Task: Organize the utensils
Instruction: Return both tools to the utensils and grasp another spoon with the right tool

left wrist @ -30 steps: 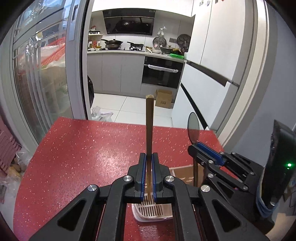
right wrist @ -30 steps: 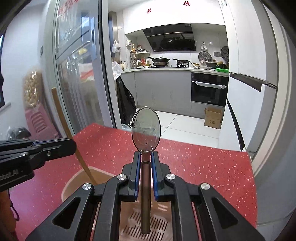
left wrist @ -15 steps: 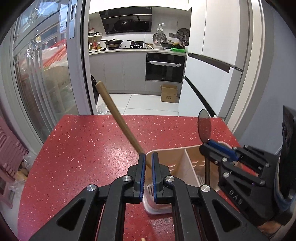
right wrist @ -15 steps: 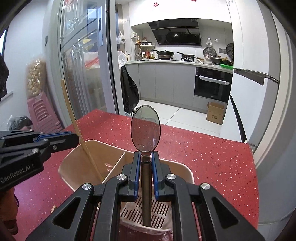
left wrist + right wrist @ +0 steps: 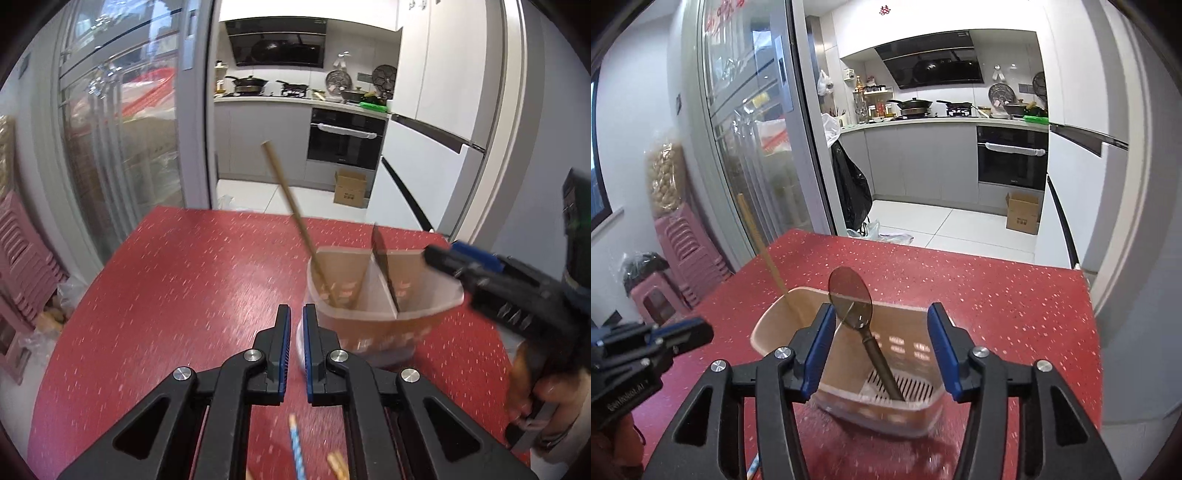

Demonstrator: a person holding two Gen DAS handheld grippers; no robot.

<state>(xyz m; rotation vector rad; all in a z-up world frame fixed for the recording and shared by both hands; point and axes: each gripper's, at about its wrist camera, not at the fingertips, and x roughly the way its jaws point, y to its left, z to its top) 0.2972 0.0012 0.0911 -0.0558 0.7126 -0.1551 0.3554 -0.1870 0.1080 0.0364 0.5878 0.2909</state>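
Wooden chopstick and spoon stand in the divided caddy; left gripper empty, closed, right gripper opening, loose utensils remain at six o'clock.

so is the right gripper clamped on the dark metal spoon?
No: the right gripper is opening, its blue pads clear of the dark metal spoon, which leans free in the beige plastic holder.
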